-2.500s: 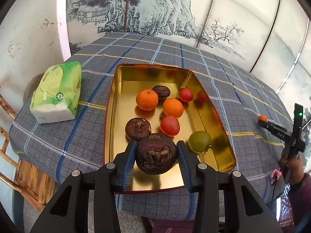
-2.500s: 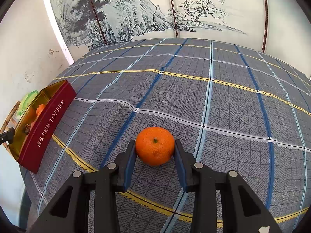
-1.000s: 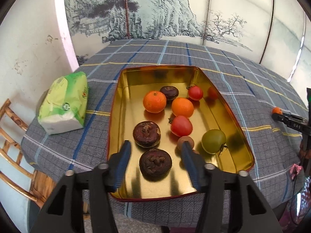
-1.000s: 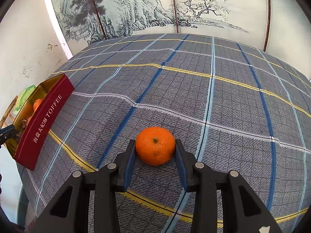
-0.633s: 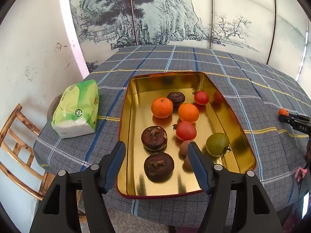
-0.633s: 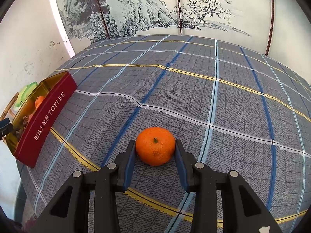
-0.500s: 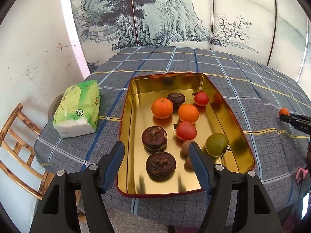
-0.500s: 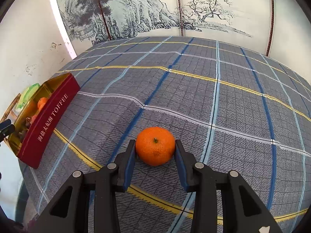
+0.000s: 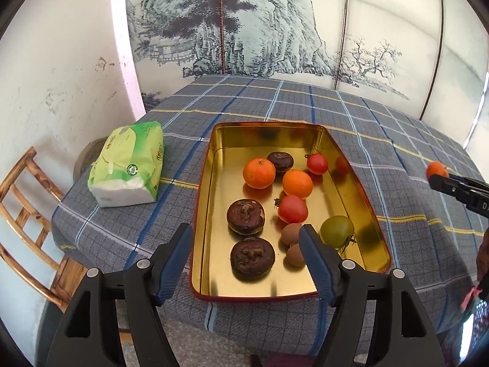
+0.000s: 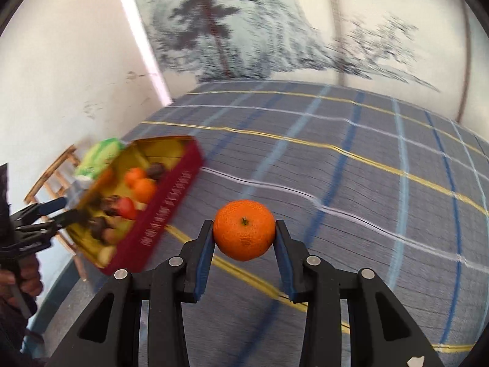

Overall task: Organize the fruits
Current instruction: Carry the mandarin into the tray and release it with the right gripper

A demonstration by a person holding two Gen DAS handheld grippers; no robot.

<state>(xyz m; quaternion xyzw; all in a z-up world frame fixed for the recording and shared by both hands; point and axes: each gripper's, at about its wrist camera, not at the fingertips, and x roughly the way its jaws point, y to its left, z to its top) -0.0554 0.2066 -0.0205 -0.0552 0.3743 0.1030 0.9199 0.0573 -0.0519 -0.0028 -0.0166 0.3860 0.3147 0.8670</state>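
Plaid tablecloth (image 10: 351, 183) beneath right gripper (image 10: 244, 257), fingers (image 10: 204, 257) clamping mandarin (image 10: 244, 229).

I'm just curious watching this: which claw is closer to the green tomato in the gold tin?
The left claw. It hangs open over the tin's near end, the green tomato just beside its right finger. The right claw is off beyond the tin, clamped on a tangerine.

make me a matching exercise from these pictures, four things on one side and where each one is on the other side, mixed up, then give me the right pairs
Things:
1. tangerine
2. green tomato
3. tissue pack
4. left tool

Places:
A. on the cloth, left of the tin
B. open, at the tin's near edge
C. between the right tool's fingers
D. in the tin, near its right wall

Pairs: 1-C, 2-D, 3-A, 4-B
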